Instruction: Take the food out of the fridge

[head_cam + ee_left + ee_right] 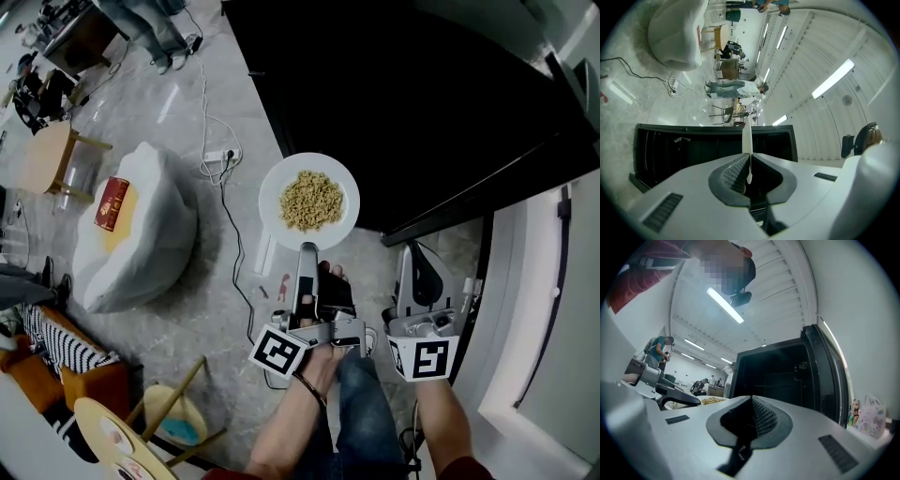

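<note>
1. My left gripper (307, 249) has its jaws clamped on the near rim of the round white plate (270, 202). In the left gripper view that rim (747, 136) shows edge-on as a thin white strip pinched between the ribbed pads.
2. The plate carries a heap of pale yellow crumbly food (311, 200). It hangs outside the open black fridge (422, 94), just in front of the opening and above the floor.
3. My right gripper (411, 255) has its jaws together with nothing between them. It sits beside the plate, nearer the fridge's open side. Its own view looks into the dark fridge interior (778, 376), where I can make out no other food.
4. I judge the removal step nearly done: the food is clear of the fridge but not set down anywhere.
5. The next move calls for carrying the plate away from the fridge to a resting surface.
   - I can't pick out an obvious surface near the fridge from here.
   - Since only one rim is held, I'd keep the plate level and move slowly so the loose food doesn't slide off the far edge.
6. The right gripper is free to steady the plate from below, or to deal with the fridge door.
</note>
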Demonstrator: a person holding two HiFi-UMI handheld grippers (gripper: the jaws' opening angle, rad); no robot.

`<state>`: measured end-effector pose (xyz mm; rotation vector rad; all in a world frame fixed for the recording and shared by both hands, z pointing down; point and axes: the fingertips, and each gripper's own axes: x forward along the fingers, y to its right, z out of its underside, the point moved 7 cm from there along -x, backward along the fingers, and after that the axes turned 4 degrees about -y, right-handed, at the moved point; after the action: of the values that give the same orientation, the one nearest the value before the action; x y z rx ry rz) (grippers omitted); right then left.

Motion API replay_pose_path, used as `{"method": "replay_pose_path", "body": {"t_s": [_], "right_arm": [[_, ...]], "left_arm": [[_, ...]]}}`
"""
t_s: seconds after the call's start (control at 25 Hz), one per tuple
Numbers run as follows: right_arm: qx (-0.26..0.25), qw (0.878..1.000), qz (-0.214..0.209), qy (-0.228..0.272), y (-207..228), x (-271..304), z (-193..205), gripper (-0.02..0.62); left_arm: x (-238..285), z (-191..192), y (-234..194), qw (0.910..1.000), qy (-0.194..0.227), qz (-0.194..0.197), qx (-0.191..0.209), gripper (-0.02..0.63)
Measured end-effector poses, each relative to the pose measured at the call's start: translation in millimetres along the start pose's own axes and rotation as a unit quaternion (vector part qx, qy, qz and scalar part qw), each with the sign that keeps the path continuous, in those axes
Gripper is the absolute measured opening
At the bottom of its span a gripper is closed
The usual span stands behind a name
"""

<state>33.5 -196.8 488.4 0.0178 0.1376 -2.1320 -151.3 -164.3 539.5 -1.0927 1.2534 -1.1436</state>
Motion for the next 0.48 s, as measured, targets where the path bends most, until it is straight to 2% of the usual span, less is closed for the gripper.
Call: {"method": "replay_pose_path", "body": {"t_s": [0.48], "right_arm": [[0.009,1.000,-0.009,-0.007,-2.6,-14.9,-61.7,0.023]], "left_arm": [[-20.6,-7.3,73.1,0.9997,0.024,-0.006,-0.004,0.025]]}}
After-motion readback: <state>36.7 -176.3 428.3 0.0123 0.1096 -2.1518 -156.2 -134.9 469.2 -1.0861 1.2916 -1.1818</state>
